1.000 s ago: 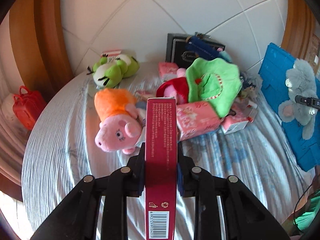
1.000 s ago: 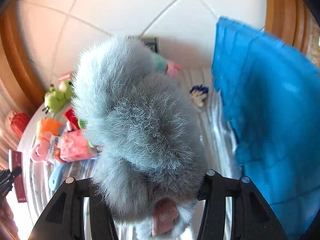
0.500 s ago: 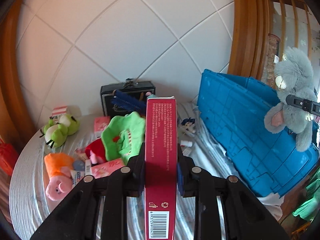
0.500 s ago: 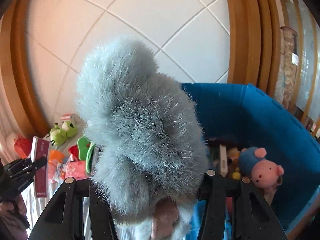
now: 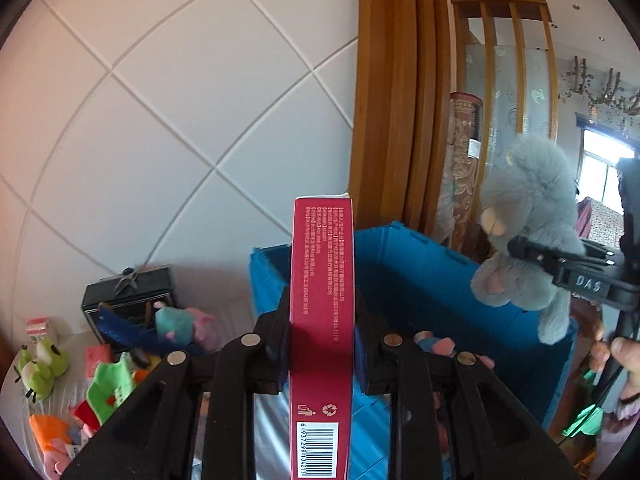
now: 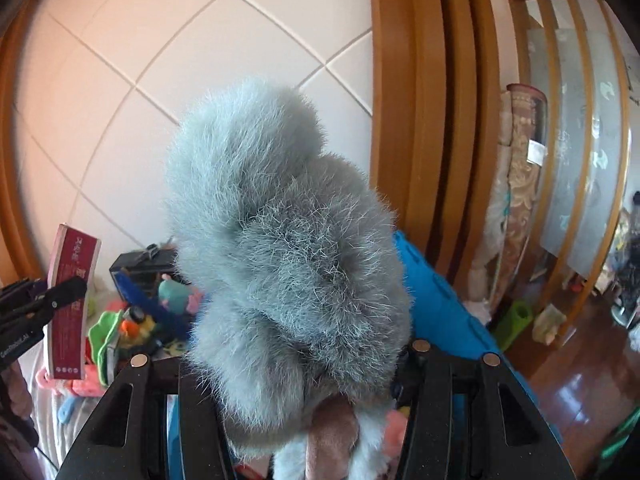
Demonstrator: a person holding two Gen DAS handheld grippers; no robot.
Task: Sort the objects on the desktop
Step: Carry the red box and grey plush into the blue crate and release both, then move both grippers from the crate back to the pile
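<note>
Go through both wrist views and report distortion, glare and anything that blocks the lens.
Left wrist view: fisheye bends the wall tile seams and wooden pillar; the window at far right is blown out; the red box splits the frame. Right wrist view: same curvature; the grey plush toy fills the centre, hiding most of the blue crate; glare on the wooden floor.

Left gripper [image 5: 322, 344]: clamped on red box [image 5: 322, 300], upright, barcode near end.
Bin [image 5: 424, 280]: blue, behind box, toys inside.
Right gripper [image 5: 520, 248]: far right, pinching grey plush [image 5: 528, 216] above bin.
Table [image 5: 16, 392]: left, scattered toys.
</note>
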